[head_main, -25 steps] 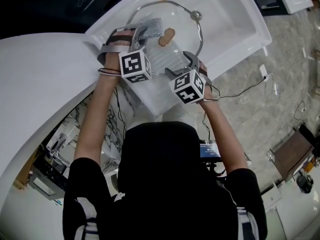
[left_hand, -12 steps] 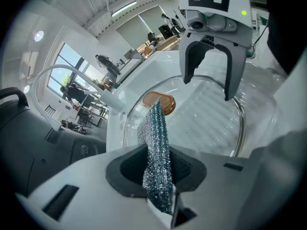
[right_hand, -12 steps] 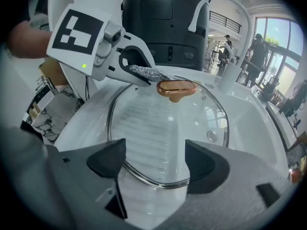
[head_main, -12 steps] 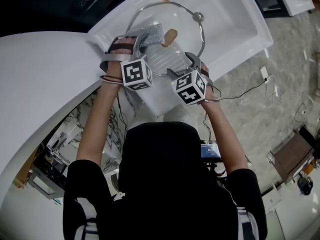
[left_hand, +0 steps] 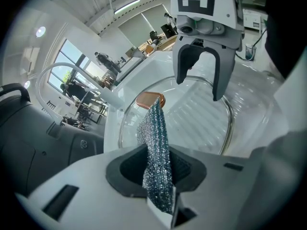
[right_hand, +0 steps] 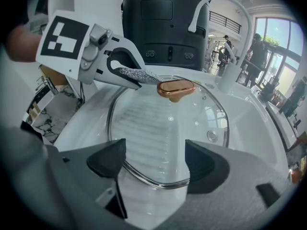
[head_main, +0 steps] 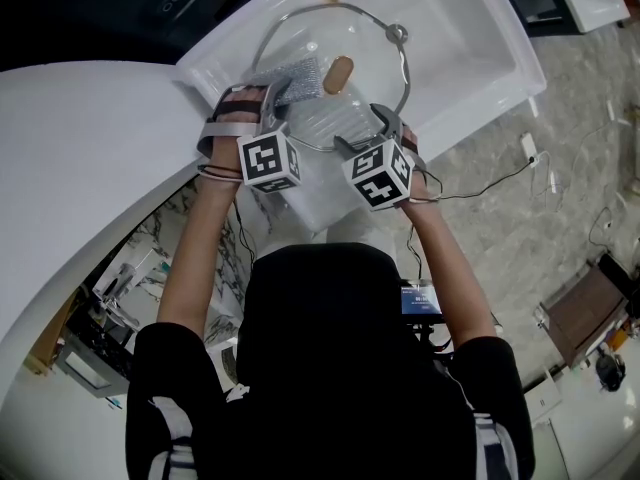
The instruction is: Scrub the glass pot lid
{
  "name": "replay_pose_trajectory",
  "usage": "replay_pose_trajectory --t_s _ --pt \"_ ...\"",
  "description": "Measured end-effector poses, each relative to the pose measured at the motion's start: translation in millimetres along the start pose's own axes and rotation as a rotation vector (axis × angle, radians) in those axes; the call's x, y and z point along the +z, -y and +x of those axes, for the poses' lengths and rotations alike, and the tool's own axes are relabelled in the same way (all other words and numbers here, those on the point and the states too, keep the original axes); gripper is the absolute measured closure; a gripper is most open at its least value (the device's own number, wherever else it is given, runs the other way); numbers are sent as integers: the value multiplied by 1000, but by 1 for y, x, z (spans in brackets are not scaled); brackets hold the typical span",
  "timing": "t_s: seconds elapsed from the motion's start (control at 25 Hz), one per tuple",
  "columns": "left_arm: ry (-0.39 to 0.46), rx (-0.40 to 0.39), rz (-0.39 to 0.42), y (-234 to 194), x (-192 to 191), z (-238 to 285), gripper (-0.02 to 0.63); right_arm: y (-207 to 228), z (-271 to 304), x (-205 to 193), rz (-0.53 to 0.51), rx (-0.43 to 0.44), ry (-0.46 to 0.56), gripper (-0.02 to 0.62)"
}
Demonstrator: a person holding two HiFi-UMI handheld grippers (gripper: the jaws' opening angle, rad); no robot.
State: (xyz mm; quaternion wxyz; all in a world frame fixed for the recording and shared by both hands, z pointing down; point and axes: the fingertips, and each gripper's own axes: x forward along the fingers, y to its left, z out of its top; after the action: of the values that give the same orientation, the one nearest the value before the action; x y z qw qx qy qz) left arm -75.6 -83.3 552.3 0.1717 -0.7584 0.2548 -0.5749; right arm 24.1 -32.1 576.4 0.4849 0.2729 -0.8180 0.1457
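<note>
1. Counting first: one glass lid (head_main: 362, 56), one sparkly scrubbing pad (head_main: 295, 76), and two grippers, each with one marker cube on it.
2. The lid lies flat in the white sink (head_main: 470, 38), over the ribbed part of the basin. It has one copper-brown knob (right_hand: 175, 88) in the middle, a metal band round the edge, and one small round vent (right_hand: 211, 136) off to one side.
3. Left gripper (left_hand: 160, 174): the jaws are clamped onto the scrubbing pad. The pad sticks out from between the two dark pads as one folded strip, standing on edge.
4. The far tip of that strip reaches across the glass and ends right up against the knob. The right gripper view shows it best, though I can't say how hard it's pressing.
5. Right gripper (right_hand: 156, 164): the jaws stand wide apart with nothing pinched. The near rim of the lid runs across the gap between its two dark pads, and the gripper sits at the edge of the lid closest to the person.
6. The two grippers are near each other over the near half of the lid, left one by the knob, right one by the rim.
7. One white faucet (right_hand: 225, 13) arches over the sink at the back.
</note>
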Motion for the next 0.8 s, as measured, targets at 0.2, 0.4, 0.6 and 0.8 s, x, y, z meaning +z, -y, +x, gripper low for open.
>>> replay_pose_trajectory --t_s 0.2,0.4,0.6,0.8 --pt "-2 0 -14 4 -2 -3 531 0 0 0 1 0 -1 219" --pt "-2 -3 -15 5 -2 -4 531 0 0 0 2 -1 -1 219" --pt "-3 6 -13 4 -1 -3 531 1 0 0 2 0 -2 219" --pt "-3 8 -17 3 -2 -2 531 1 0 0 1 1 -2 219"
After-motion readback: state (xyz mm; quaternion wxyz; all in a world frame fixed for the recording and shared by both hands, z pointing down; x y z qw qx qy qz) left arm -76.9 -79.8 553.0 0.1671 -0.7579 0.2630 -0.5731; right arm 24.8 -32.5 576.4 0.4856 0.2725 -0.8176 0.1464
